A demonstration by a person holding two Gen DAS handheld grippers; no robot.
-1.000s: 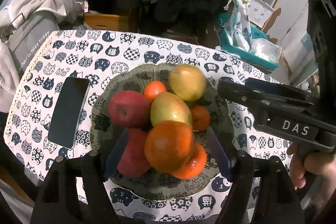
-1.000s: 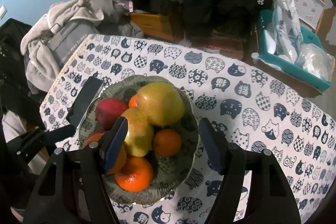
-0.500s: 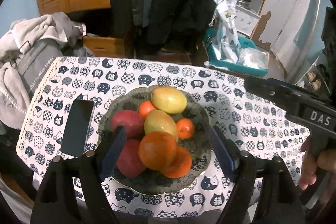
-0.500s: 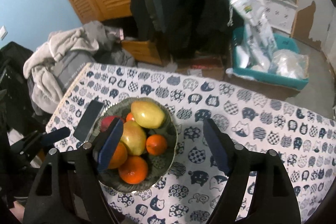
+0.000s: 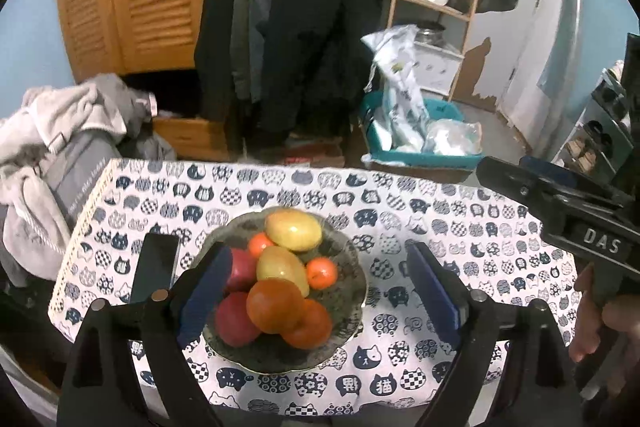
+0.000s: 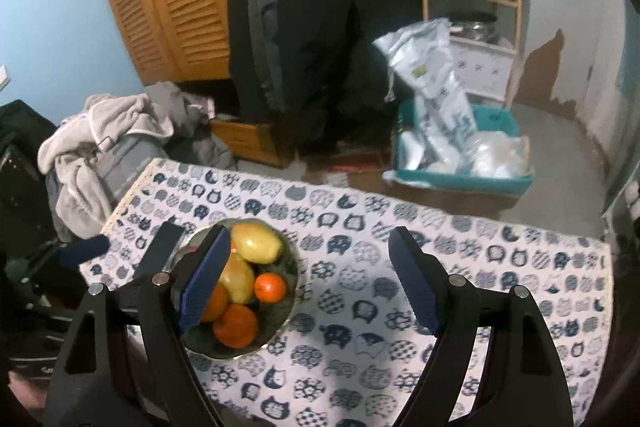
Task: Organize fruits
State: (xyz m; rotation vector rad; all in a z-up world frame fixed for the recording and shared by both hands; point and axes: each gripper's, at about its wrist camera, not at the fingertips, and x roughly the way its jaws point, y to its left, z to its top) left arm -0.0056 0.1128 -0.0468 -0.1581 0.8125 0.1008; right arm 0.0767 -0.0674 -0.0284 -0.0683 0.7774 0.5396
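Both grippers have risen away from the bowl [image 5: 352, 291] of fruit, which now looks smaller on the cat-print tablecloth [image 5: 440, 219]. Left gripper [image 5: 320, 291] is opening wider, nothing between its jaws; right gripper [image 6: 308, 283] stands spread and empty. Apples, oranges and pears sit piled in the bowl beside a phone [image 5: 156, 267]. To finish well, probably lift clear without brushing the pile.

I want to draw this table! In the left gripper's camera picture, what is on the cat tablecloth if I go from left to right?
Black phone → plate piled with fruit → bare cat-print tablecloth, with the right gripper held above its far right end.
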